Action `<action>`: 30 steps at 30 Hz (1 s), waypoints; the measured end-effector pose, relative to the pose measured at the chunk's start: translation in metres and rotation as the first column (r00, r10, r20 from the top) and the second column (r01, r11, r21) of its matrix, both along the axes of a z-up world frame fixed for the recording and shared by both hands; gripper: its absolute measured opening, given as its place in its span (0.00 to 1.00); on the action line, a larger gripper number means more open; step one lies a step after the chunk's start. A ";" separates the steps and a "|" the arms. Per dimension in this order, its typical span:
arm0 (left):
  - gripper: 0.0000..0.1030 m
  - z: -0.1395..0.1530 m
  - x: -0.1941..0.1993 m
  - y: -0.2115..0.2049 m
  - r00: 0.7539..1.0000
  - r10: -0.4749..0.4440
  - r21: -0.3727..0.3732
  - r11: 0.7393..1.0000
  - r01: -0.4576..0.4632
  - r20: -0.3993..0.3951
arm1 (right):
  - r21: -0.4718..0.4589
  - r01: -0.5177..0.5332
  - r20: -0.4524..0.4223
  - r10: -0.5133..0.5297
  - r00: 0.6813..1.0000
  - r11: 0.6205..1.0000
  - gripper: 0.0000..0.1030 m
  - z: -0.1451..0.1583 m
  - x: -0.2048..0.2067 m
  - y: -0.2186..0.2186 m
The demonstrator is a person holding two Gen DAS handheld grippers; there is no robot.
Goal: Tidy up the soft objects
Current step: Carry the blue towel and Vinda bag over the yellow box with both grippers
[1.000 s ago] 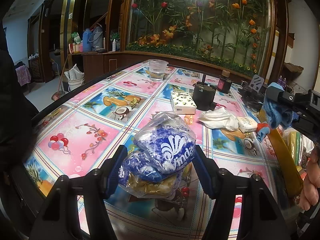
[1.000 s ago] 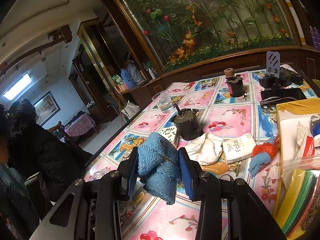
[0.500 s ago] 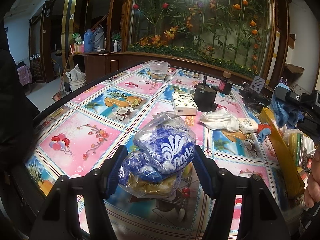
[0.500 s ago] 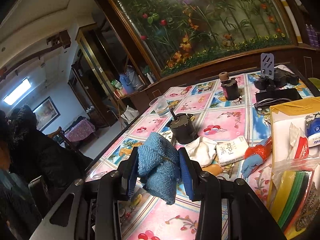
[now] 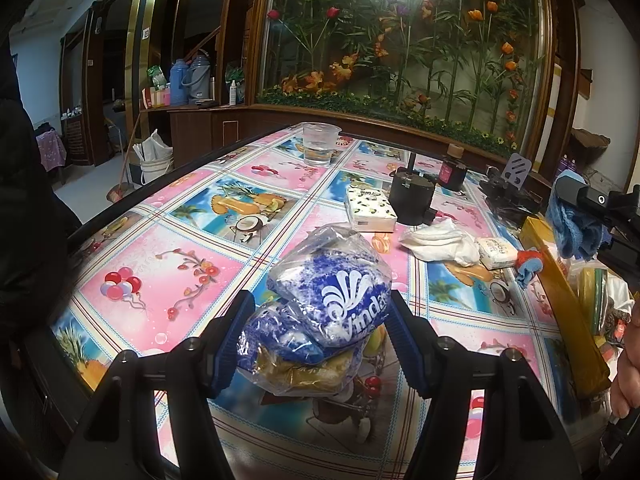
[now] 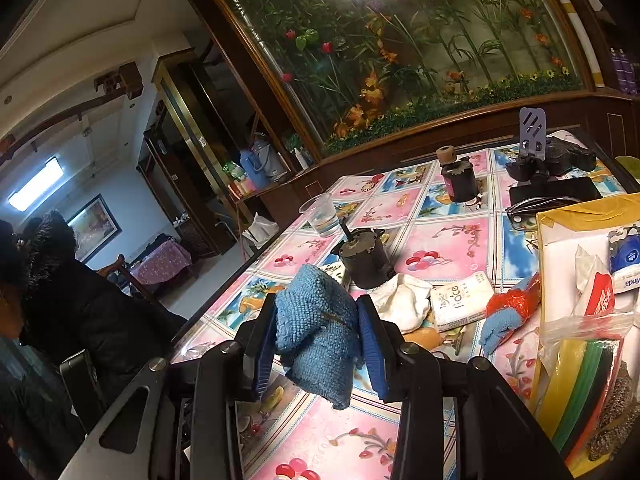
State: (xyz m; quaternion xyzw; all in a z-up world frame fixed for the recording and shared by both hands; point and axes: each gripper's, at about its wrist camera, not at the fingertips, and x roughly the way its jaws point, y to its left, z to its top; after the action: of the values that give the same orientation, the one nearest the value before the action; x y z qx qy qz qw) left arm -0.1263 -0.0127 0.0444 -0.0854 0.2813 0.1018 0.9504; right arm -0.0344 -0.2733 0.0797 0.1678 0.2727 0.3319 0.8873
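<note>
Surface [image 5: 192, 280]: pictured oilcloth, cluttered.
Left gripper [image 5: 320, 336]: tilted down, fingers [image 5: 236, 332] clamped on plastic bag [image 5: 328, 304], above surface.
Right gripper [image 6: 318, 344]: tilted down, fingers [image 6: 370, 344] pinching blue cloth [image 6: 316, 328], raised.

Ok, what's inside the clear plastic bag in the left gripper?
The clear plastic bag holds blue-and-white tissue packs, one printed with white lettering, above something yellowish. The crinkled plastic and the packs hide what that bottom item is.
</note>
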 end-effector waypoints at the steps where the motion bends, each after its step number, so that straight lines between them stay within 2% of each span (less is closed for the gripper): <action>1: 0.64 0.000 0.001 0.000 1.000 0.003 0.000 1.000 -0.003 0.001 | 0.000 0.002 0.001 -0.002 1.000 1.000 0.40 0.000 0.000 -0.001; 6: 0.64 0.003 0.001 -0.001 1.000 0.009 -0.007 1.000 -0.009 0.006 | 0.014 0.030 0.008 -0.030 1.000 0.999 0.40 0.004 0.005 -0.012; 19: 0.64 0.018 0.005 -0.033 0.998 -0.064 -0.014 0.998 0.064 0.018 | 0.074 0.150 0.008 -0.151 0.988 0.986 0.40 0.013 0.018 -0.068; 30: 0.64 0.041 -0.001 -0.055 0.991 -0.129 -0.045 0.990 0.131 0.042 | 0.101 0.289 -0.013 -0.290 0.957 0.952 0.40 0.019 0.029 -0.127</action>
State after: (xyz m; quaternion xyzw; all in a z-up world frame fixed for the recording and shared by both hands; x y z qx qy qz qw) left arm -0.1278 -0.0680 0.0855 -0.0917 0.2700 0.0314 0.9580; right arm -0.0058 -0.3999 0.0990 0.2507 0.2268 0.2120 0.9169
